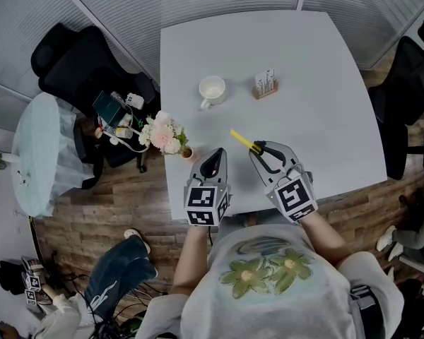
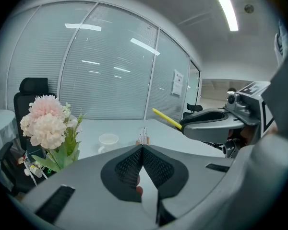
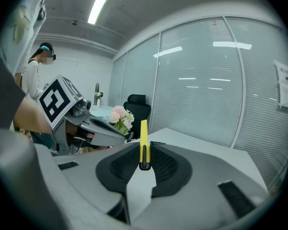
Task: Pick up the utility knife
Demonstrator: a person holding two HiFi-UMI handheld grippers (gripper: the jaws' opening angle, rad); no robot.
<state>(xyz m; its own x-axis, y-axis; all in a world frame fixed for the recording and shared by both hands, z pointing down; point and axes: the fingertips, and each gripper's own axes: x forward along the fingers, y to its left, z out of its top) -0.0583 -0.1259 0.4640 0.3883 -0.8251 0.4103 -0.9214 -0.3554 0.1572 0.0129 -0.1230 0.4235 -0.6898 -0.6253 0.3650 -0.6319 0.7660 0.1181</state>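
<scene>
Mug (image 1: 212, 90), card stand (image 1: 266, 85) — well beyond utility knife (image 1: 244, 141), flowers (image 1: 164, 134) beside left gripper (image 1: 213, 154)

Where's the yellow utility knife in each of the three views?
Head view: utility knife right of centre, sticking out of the right tool.
Left gripper view: right of centre, pointing up-left.
Right gripper view: dead centre, clamped between the jaws.
Shared landmark: pink flowers.

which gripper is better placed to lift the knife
Right. The right gripper is shut on the knife, while the left gripper is shut on nothing, off to the knife's side.
</scene>
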